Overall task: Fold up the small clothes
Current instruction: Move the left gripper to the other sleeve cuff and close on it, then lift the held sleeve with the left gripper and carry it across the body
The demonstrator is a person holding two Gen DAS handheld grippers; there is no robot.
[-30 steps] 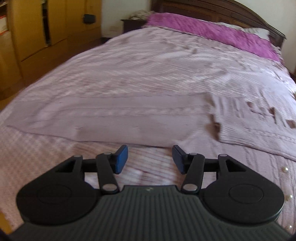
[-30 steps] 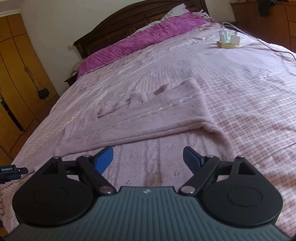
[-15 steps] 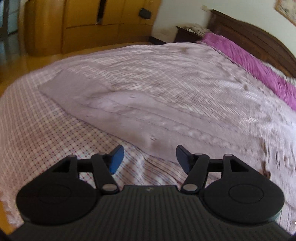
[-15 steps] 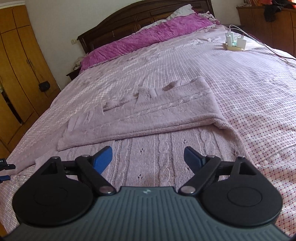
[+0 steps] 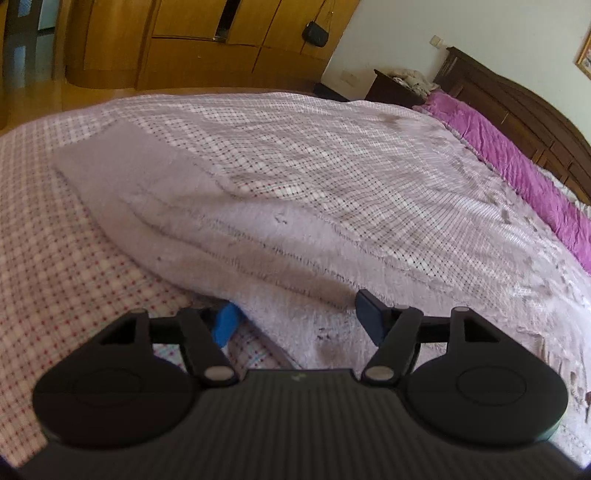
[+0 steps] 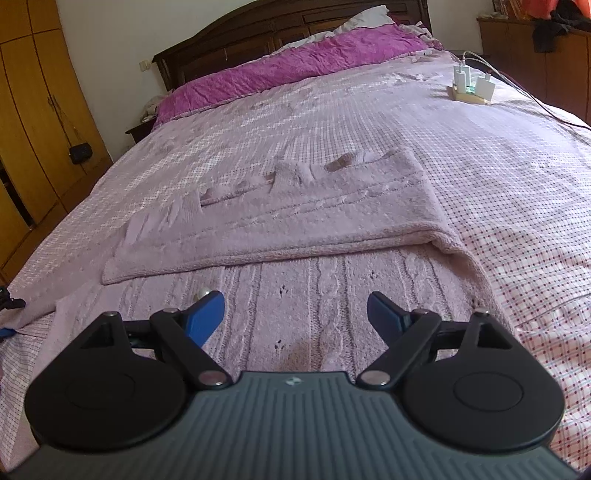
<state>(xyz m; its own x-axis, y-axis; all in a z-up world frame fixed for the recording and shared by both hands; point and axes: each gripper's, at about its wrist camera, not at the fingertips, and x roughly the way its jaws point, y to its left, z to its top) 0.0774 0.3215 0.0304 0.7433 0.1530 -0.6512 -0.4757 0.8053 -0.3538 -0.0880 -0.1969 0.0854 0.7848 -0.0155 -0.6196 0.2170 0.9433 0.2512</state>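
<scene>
Item: pale lilac cable-knit sweater (image 6: 295, 225), lying flat on the checked pink bedspread (image 6: 517, 177) of a bed, part-folded, its upper layer doubled over so that a long folded edge runs across the right wrist view and the cable-patterned lower layer spreads toward the camera. In the left wrist view the same sweater (image 5: 207, 236) stretches away as a long band, one end reaching toward the far corner of the bed, near the wardrobe side. Left gripper (image 5: 297, 323): low over the near end of the garment, jaws released and just now widening; knit fabric lies between them, the left blue pad at the garment's edge beside the bedspread (image 5: 332, 155), the right pad over the knit; no pad is seen pressing the cloth. Right gripper (image 6: 295, 314): above the cable-knit panel, jaws spread wide, nothing clamped, fabric beneath and between the pads; a small pale button or stud shows at the tip of its left pad. Surroundings: magenta pillow cover (image 6: 295, 66) along the dark wooden headboard (image 6: 258, 33); white chargers on a power strip (image 6: 471, 86) with cables, well apart on the far right of the bed; yellow wooden wardrobe (image 5: 184, 40) with a small dark bag (image 5: 315, 34) hanging on it.
</scene>
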